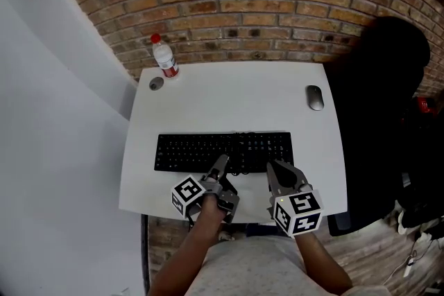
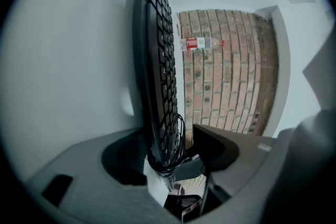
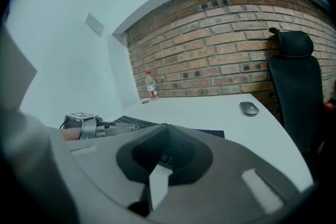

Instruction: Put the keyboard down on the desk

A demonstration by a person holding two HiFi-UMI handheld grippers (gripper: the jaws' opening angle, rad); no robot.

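The black keyboard [image 1: 208,149] lies flat on the white desk [image 1: 236,97], parallel to its front edge. My left gripper [image 1: 222,161] is at the keyboard's near edge, rolled on its side. In the left gripper view the keyboard [image 2: 155,60] runs edge-on between the jaws with its coiled cable [image 2: 176,139]. The left gripper [image 2: 170,157] is open, and one pad [image 2: 218,149] stands clear of the keys. My right gripper [image 1: 272,168] hovers at the near edge further right. Its jaws [image 3: 165,129] meet with nothing seen between them, and the keyboard [image 3: 134,122] shows just beyond.
A water bottle [image 1: 165,57] stands at the desk's back left beside a round cable hole [image 1: 156,84]. A grey mouse [image 1: 315,98] lies at the back right. A black office chair [image 1: 378,114] stands to the desk's right. A brick wall rises behind.
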